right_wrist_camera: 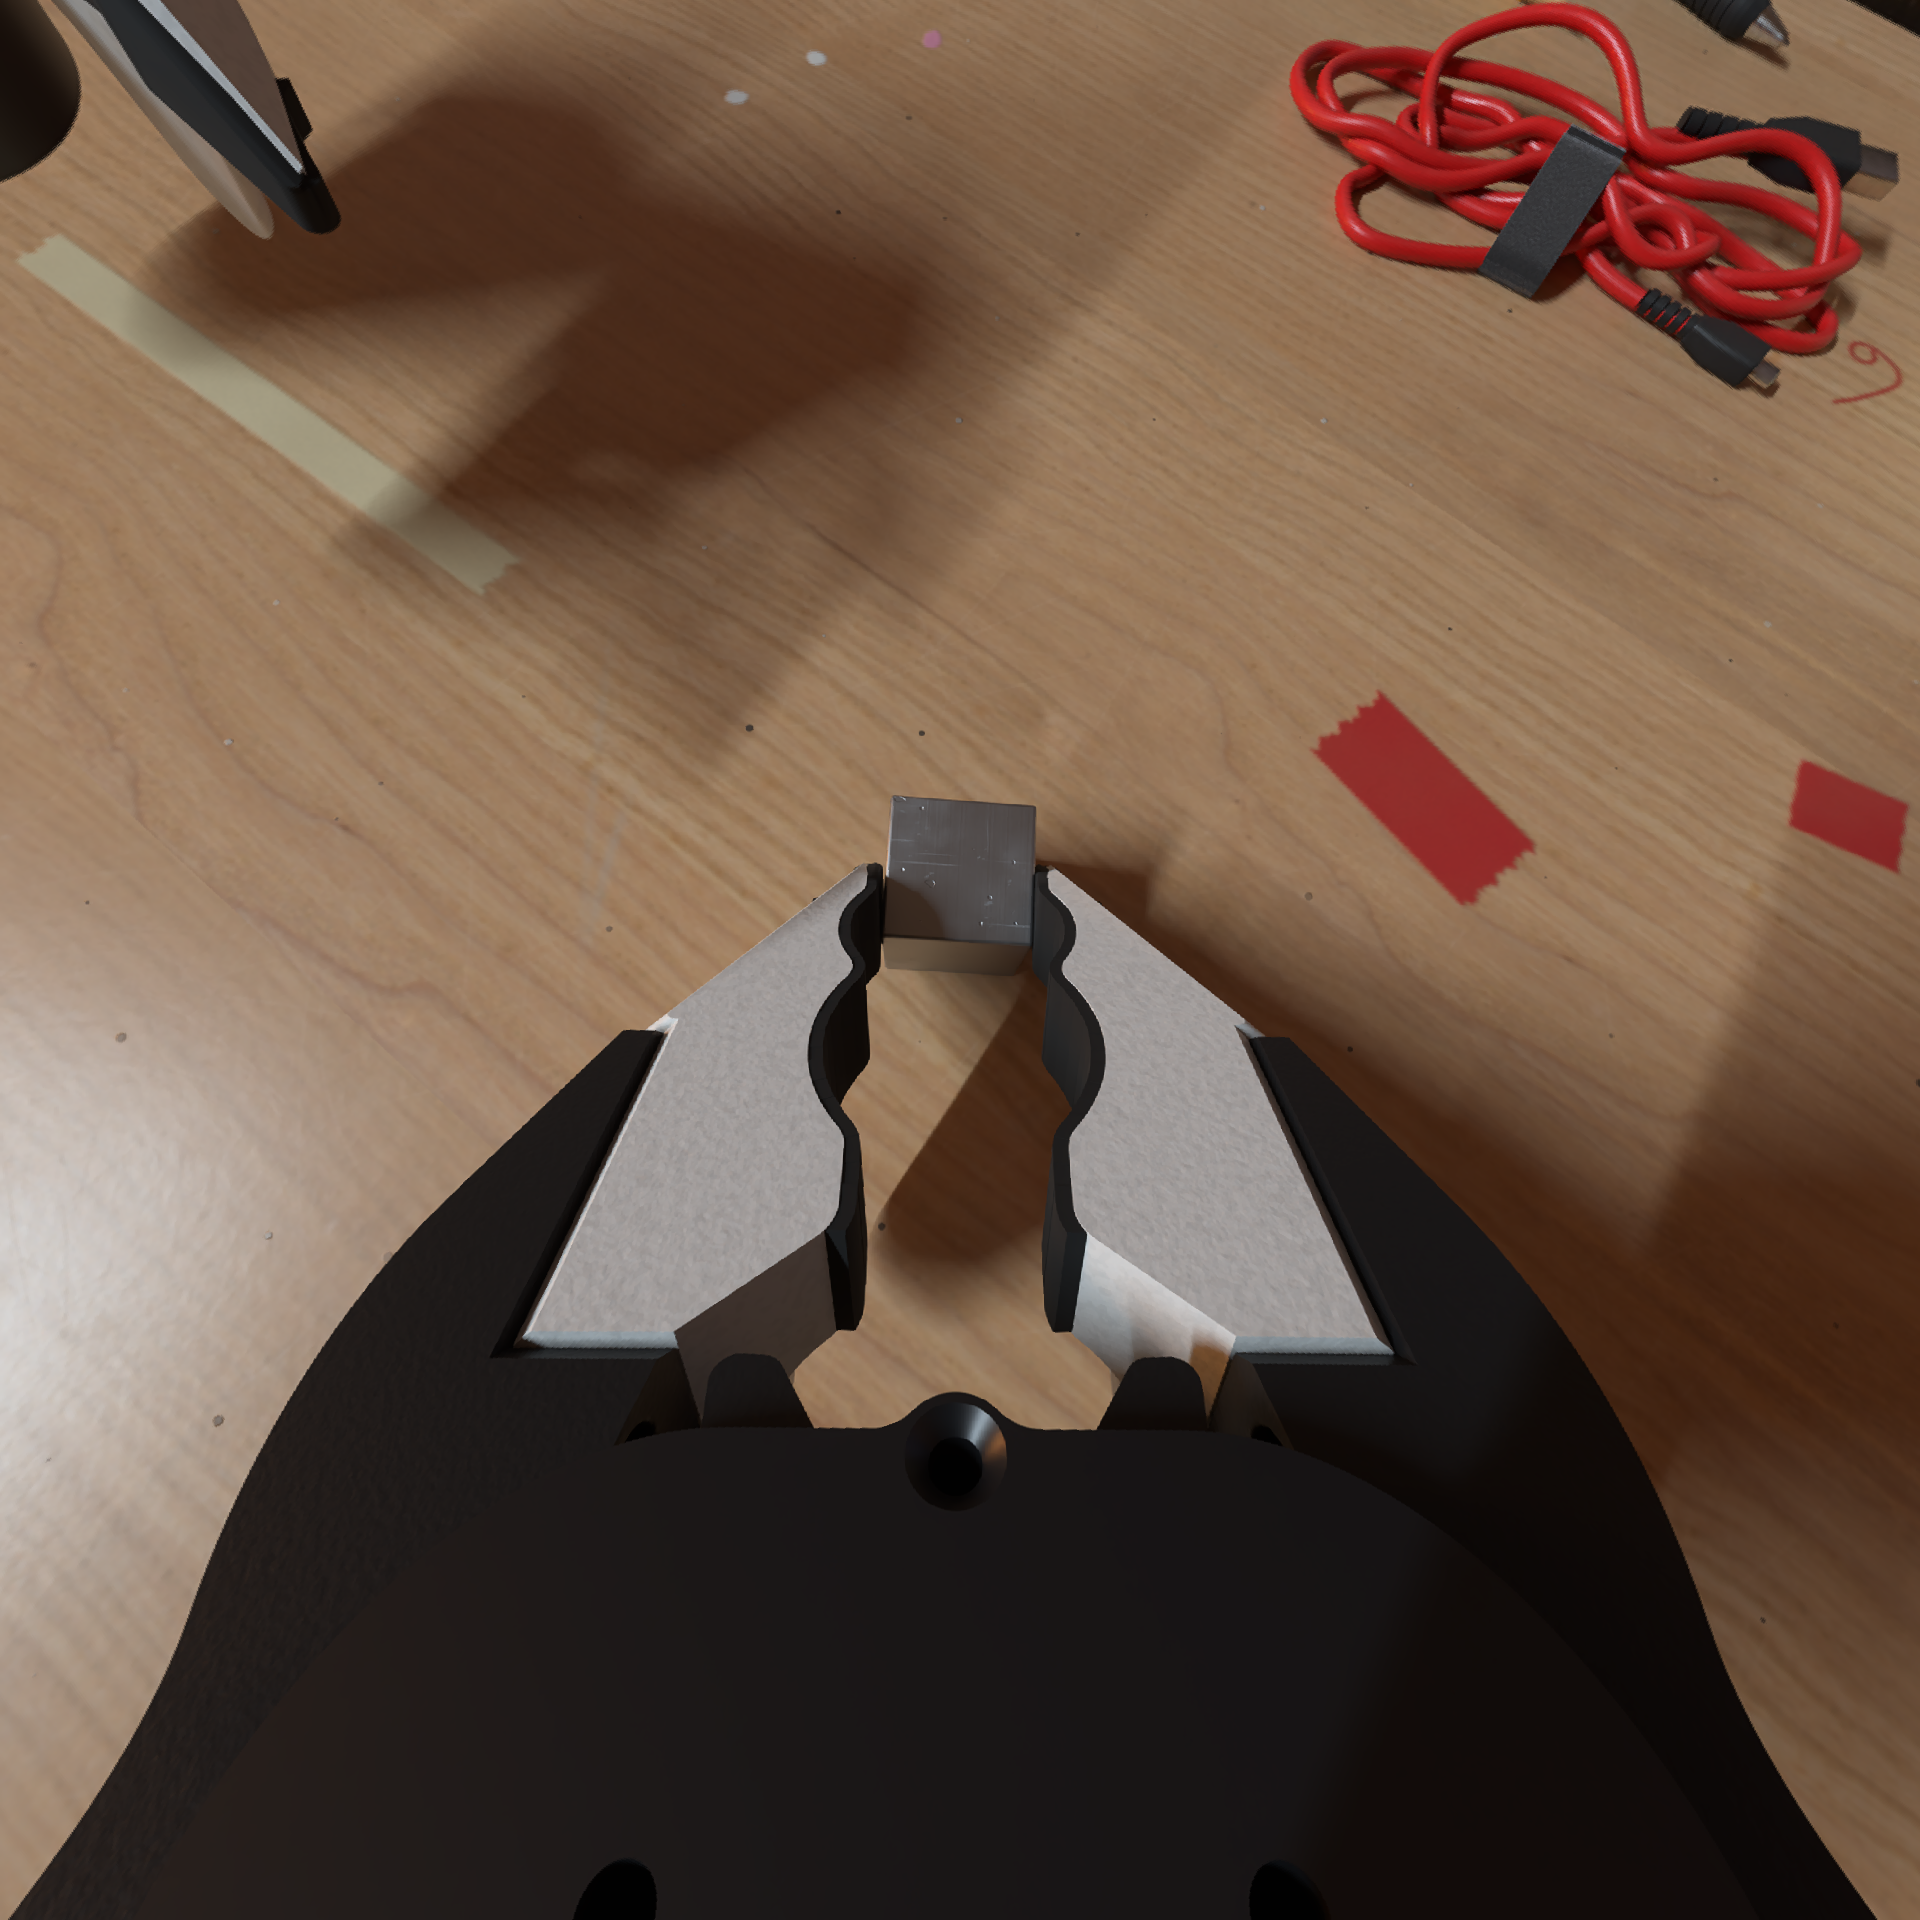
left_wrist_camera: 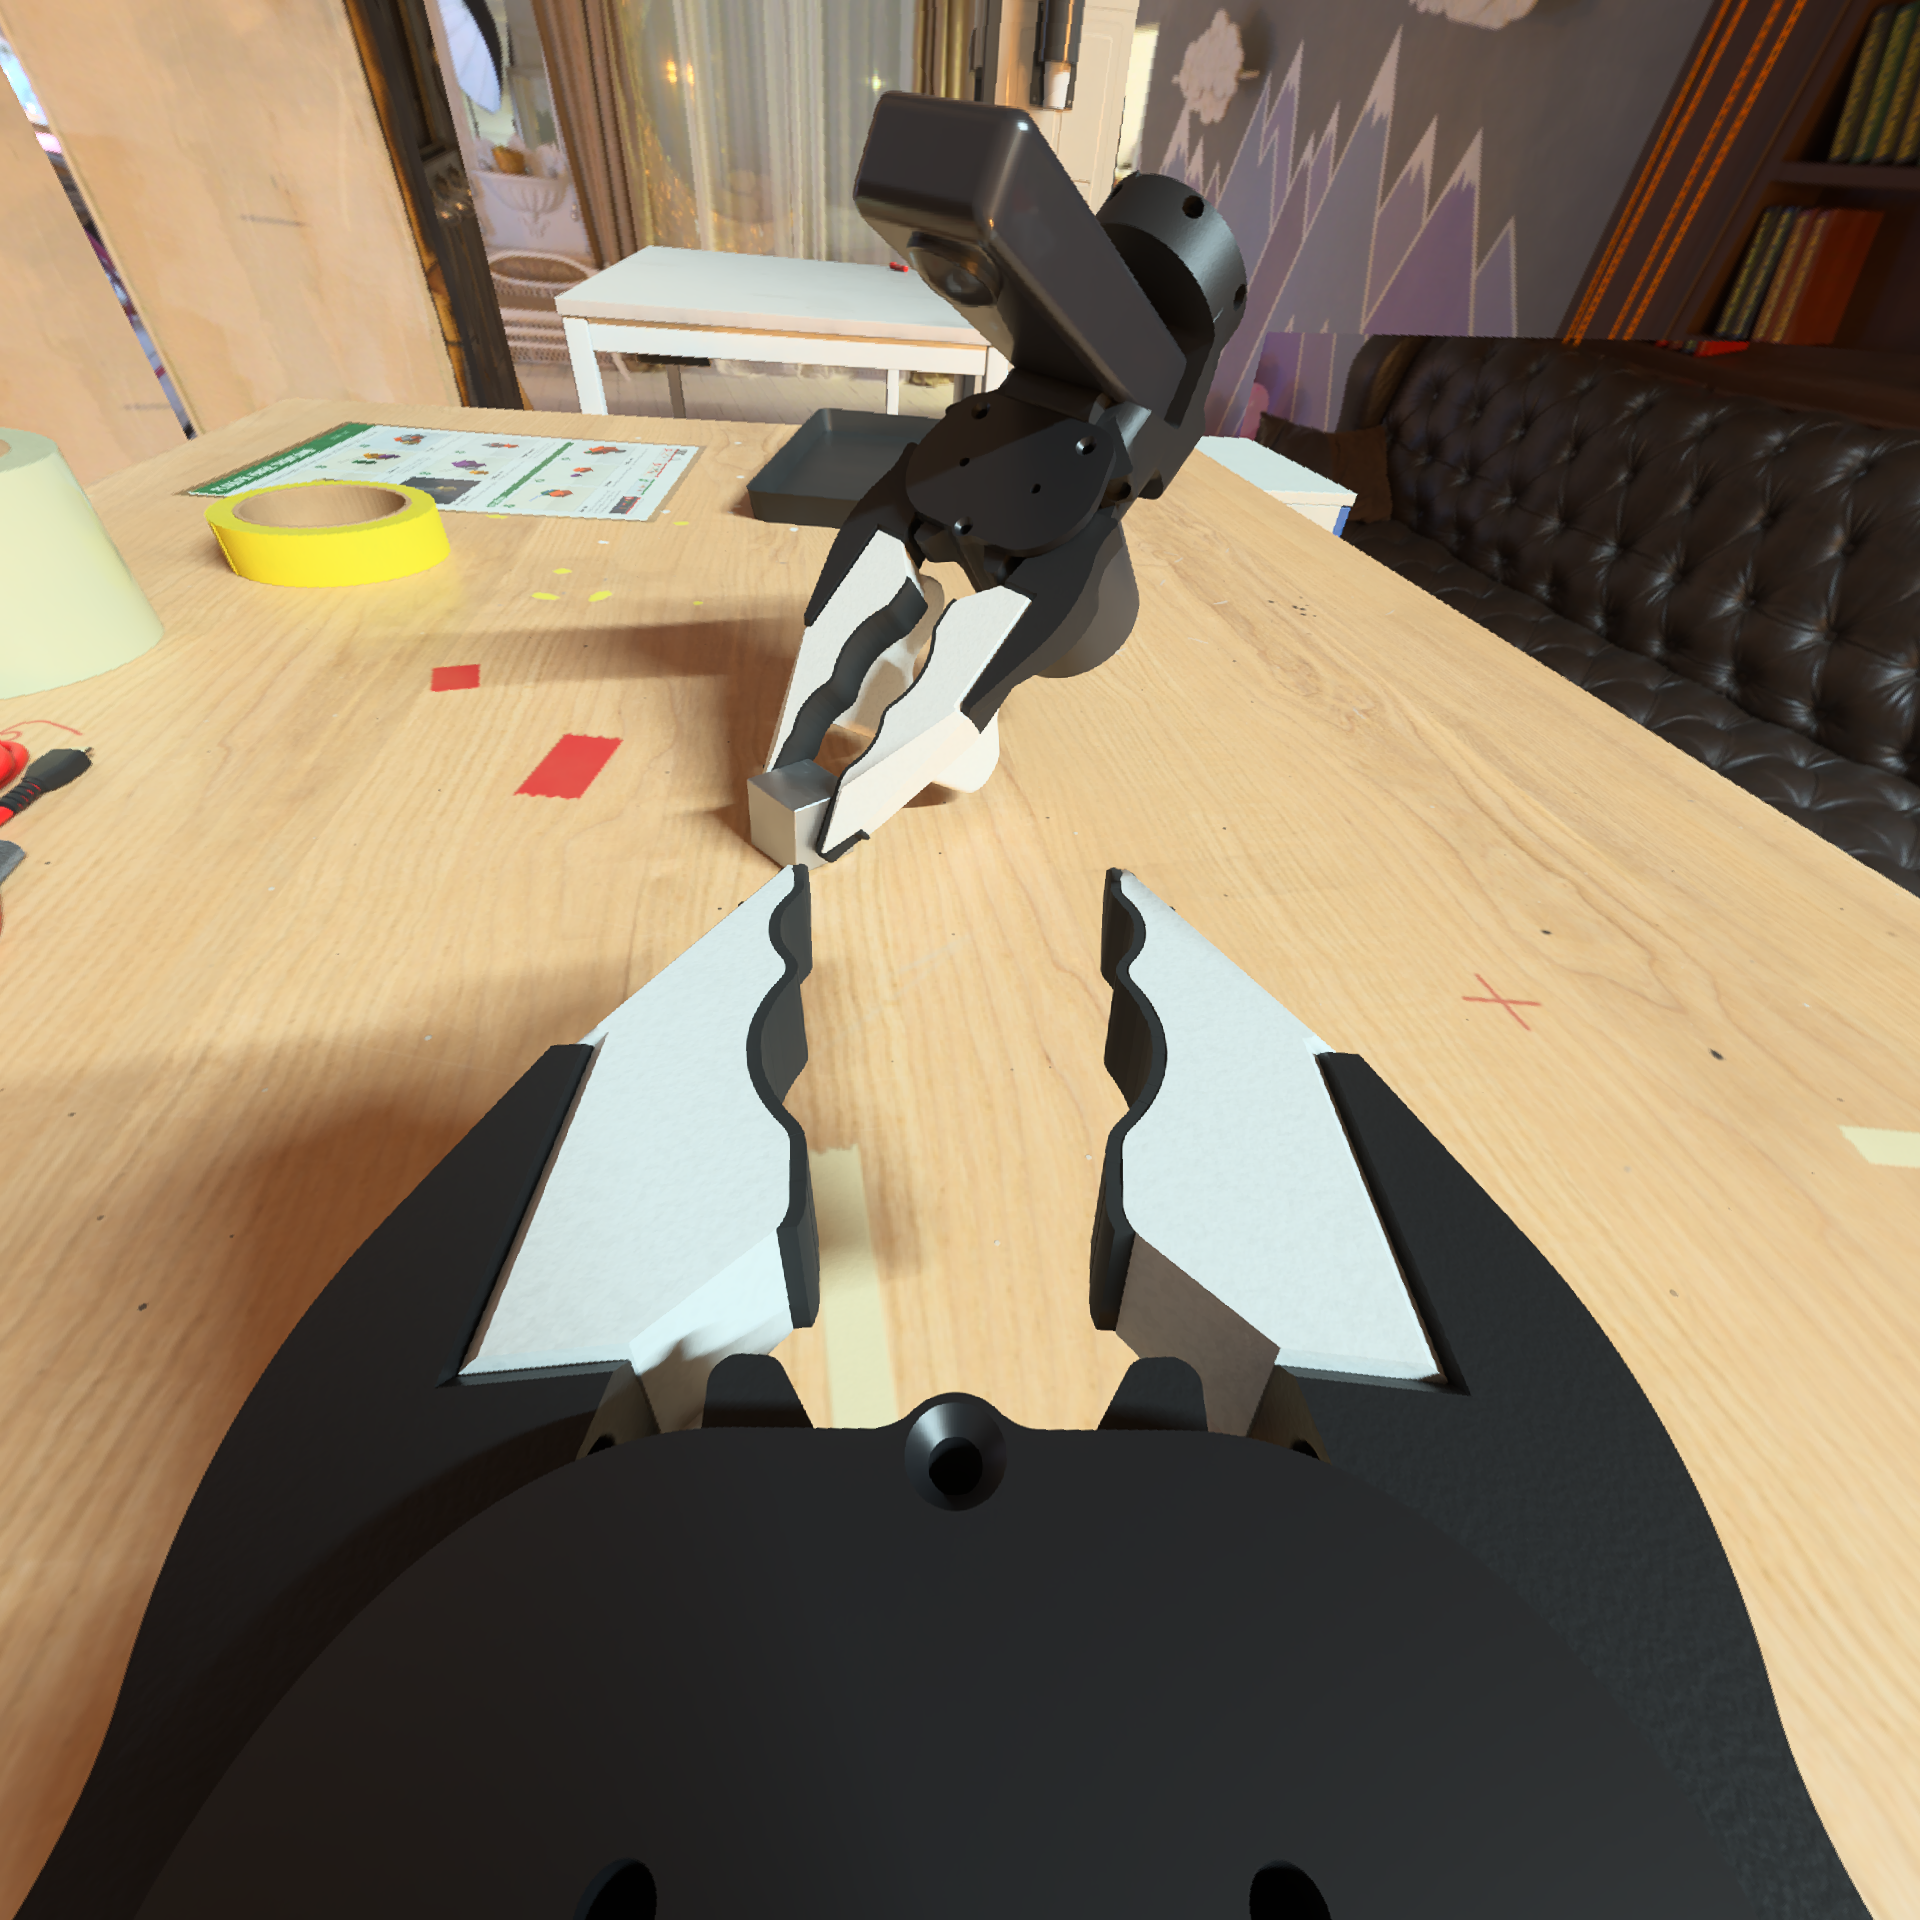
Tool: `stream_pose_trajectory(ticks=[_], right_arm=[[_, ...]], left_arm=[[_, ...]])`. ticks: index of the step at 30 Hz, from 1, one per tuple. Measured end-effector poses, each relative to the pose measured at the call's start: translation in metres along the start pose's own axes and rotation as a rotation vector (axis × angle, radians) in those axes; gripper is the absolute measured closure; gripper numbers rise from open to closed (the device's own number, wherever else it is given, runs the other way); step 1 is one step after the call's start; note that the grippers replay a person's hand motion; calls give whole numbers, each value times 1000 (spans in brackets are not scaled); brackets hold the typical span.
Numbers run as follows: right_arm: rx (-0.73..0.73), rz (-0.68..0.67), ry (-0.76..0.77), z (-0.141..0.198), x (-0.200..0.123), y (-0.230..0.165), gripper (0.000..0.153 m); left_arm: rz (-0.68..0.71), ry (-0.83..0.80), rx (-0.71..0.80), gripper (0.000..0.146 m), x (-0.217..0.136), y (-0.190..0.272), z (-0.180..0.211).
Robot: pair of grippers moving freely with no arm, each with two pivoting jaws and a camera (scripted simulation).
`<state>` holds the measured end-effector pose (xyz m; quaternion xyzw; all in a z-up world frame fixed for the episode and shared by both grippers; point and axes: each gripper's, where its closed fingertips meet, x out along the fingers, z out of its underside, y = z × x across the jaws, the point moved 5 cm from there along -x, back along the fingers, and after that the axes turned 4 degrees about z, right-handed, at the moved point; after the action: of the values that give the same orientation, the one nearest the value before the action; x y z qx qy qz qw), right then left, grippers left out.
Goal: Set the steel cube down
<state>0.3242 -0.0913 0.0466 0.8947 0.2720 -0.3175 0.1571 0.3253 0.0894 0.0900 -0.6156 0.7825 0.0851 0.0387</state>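
Observation:
The steel cube (right_wrist_camera: pixel 961 883) is a small grey metal block held between the fingertips of my right gripper (right_wrist_camera: pixel 956 876). Both pads press its sides. In the left wrist view the cube (left_wrist_camera: pixel 784 816) sits low, at the wooden table (left_wrist_camera: pixel 1299 831), and its underside looks to be touching the surface. There the right gripper (left_wrist_camera: pixel 816 821) tilts down from the far side. My left gripper (left_wrist_camera: pixel 956 875) is open and empty, its tips just short of the cube. One of its fingers (right_wrist_camera: pixel 260 156) shows at the top left of the right wrist view.
A yellow tape roll (left_wrist_camera: pixel 327 530), a printed sheet (left_wrist_camera: pixel 457 468) and a dark tray (left_wrist_camera: pixel 821 468) lie farther back. A red cable bundle (right_wrist_camera: pixel 1579 187), red tape patches (right_wrist_camera: pixel 1423 800) and a masking tape strip (right_wrist_camera: pixel 260 405) lie on the table. A dark sofa (left_wrist_camera: pixel 1662 571) stands past the right edge.

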Motion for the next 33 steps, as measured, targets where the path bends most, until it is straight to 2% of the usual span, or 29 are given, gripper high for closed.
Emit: stream_pose_trajectory(ticks=[14, 20, 27, 33], right_arm=[[-23, 4, -2, 0, 0, 0, 124], [-117, 18, 6, -2, -6, 3, 124], [86, -31, -12, -3, -3, 1, 124], [43, 15, -57, -1, 1, -4, 124]], left_arm=[[2, -6, -5, 90, 0, 0, 0], [3, -8, -12, 90, 0, -1, 0], [-3, -8, -11, 90, 0, -1, 0], [-5, -9, -11, 90, 0, -1, 0]])
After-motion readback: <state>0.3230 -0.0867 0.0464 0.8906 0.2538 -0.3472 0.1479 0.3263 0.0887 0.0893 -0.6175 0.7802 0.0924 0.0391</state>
